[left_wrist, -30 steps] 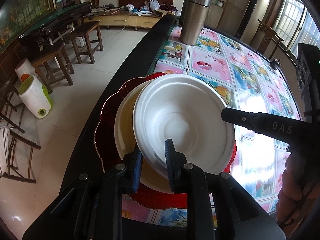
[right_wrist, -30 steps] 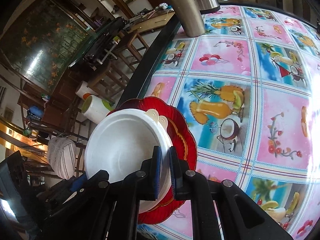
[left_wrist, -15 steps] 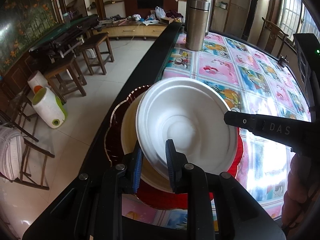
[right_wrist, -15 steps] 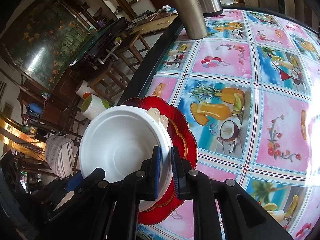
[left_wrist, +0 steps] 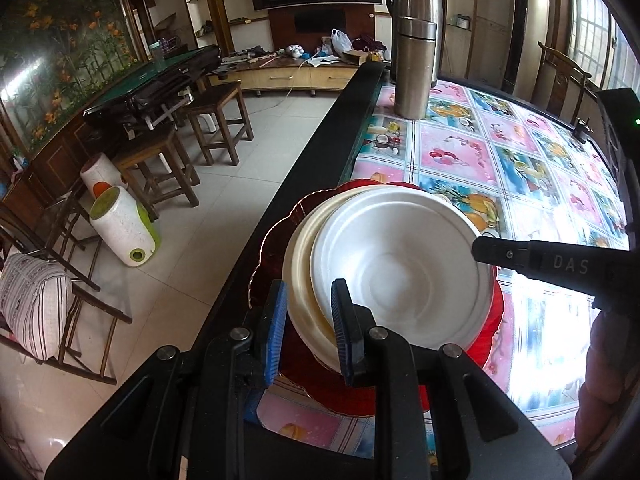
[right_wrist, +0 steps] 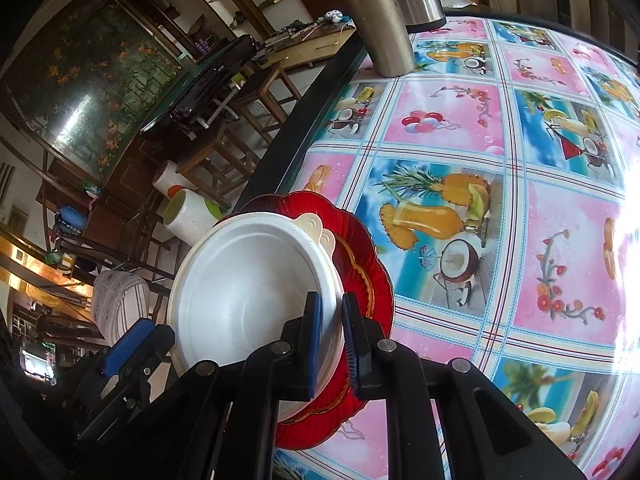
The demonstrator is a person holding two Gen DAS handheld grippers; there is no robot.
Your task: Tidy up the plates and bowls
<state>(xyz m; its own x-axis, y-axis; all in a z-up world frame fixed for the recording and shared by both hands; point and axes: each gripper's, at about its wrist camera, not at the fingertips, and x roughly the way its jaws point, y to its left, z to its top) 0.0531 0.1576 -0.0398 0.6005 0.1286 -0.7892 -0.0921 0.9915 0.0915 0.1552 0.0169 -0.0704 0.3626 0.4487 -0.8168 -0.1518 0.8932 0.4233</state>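
A white foam bowl [left_wrist: 400, 272] sits tilted inside a cream bowl [left_wrist: 298, 276], both over a red scalloped plate [left_wrist: 492, 332] at the table's left edge. My left gripper [left_wrist: 310, 332] is shut on the near rims of the two nested bowls. In the right wrist view my right gripper [right_wrist: 333, 344] is shut on the white bowl's [right_wrist: 248, 288] rim, above the red plate [right_wrist: 360, 264]. One blue pad of the left gripper [right_wrist: 128, 346] shows at the lower left there. The right gripper's finger [left_wrist: 520, 254] reaches the bowl's right rim in the left wrist view.
Two steel flasks [left_wrist: 414, 60] stand at the far end of the fruit-patterned tablecloth [left_wrist: 520, 160]. The table's black edge [left_wrist: 320, 152] runs beside the plate, with tiled floor, wooden stools [left_wrist: 216, 120] and a white-green bin [left_wrist: 120, 224] below. A hand [left_wrist: 604, 360] holds the right gripper.
The left gripper has tipped upward, and the white bowl has tilted with it. The right gripper's pads stand slightly farther apart on the rim; it has not moved.
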